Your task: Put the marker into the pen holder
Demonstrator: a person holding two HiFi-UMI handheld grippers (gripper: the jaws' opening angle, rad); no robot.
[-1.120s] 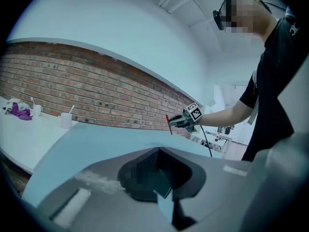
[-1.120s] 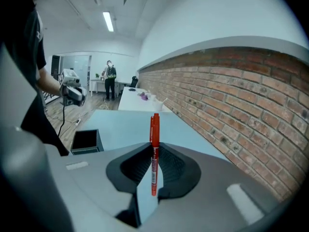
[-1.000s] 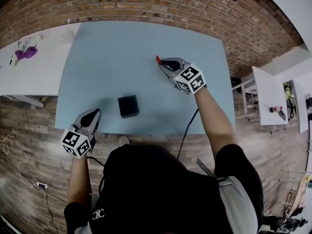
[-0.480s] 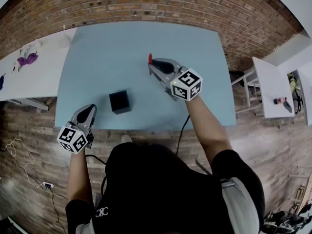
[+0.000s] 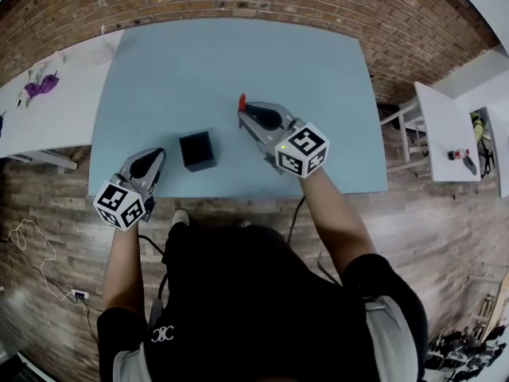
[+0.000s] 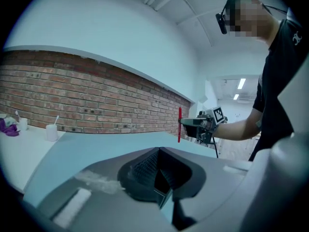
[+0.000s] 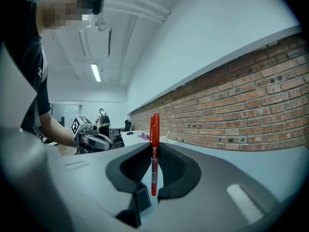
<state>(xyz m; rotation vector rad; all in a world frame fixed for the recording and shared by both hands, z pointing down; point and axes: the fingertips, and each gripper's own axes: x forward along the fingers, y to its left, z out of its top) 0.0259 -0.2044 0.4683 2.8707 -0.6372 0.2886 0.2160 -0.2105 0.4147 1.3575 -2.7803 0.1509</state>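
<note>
Right gripper (image 5: 245,114) is pinching the red marker (image 5: 242,102). In the right gripper view the marker (image 7: 154,149) stands upright between the pads, which press on its lower half while the red end sticks up clear above the jaws. We have it over the blue table (image 5: 231,54), about mid-width, on the half nearer the person. The marker is not in the pen holder (image 5: 196,150). That black open-top box sits on the table to the left of the marker and closer to the near edge, with a strip of bare tabletop between it and the right gripper. Nothing touches the holder on any side that we can see. Left gripper (image 5: 153,160) sits at the near left edge of the table, just left of the holder and apart from it. Its jaws are pressed together with nothing between them, per the left gripper view (image 6: 157,170). That view also shows the marker (image 6: 179,124) vertical at the front of the right gripper (image 6: 195,123), with open tabletop between the two grippers. The far half of the table is bare out to the edges by the brick wall, and the right side is open out to the right edge. A white side table (image 5: 56,110) butts against the left edge and another white table (image 5: 441,134) stands well apart on the right.
</note>
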